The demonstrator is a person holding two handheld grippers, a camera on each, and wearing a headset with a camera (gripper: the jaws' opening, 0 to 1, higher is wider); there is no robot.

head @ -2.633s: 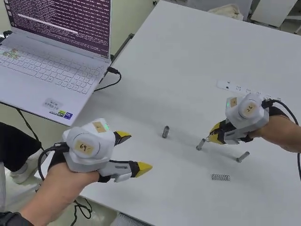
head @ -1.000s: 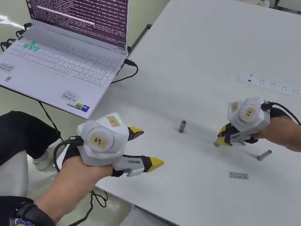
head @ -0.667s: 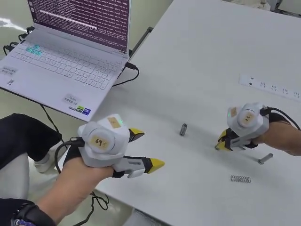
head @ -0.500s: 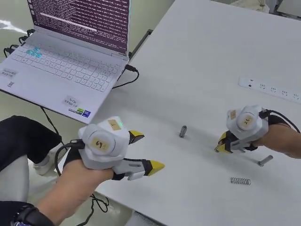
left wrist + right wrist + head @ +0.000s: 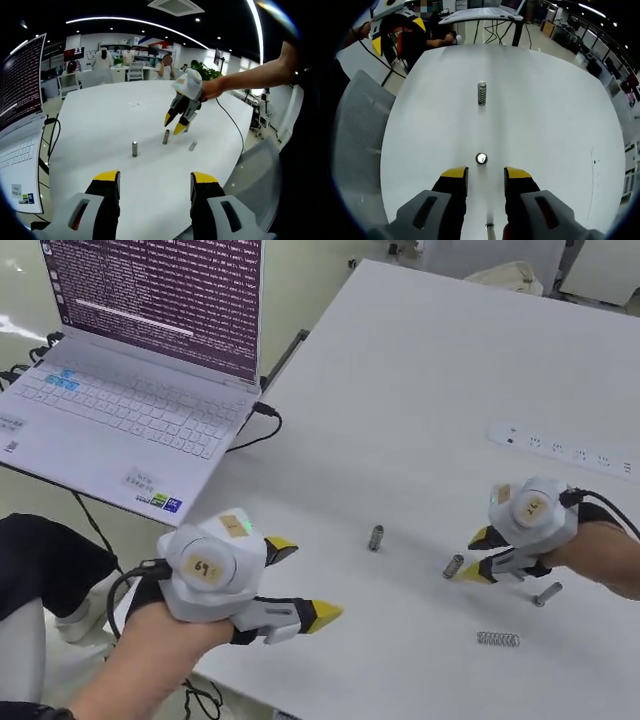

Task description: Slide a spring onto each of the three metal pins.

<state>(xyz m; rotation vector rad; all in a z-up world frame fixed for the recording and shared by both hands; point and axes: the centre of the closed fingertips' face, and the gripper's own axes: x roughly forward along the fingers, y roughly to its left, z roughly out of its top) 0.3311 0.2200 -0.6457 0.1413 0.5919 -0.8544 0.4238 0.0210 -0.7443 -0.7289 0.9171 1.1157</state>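
White desk point(image 5: 420, 390) beside an open laptop point(image 5: 140, 390), mid-assembly. One of three apparently done: spring-clad pin point(image 5: 481, 93) upright at centre. Leaves two to fit. Bare pin point(image 5: 453, 566) upright just ahead of right gripper point(image 5: 474, 555), fingers released. Third pin point(image 5: 546, 593) flat nearby, loose spring point(image 5: 498, 639) beside it. Left gripper point(image 5: 302, 580) off to the side, fingers parted, grasping nothing.

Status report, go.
Left gripper, right gripper open, empty. First pin sprung; second pin stands bare by right jaws; third pin, loose spring lying flat. Nothing blocking.
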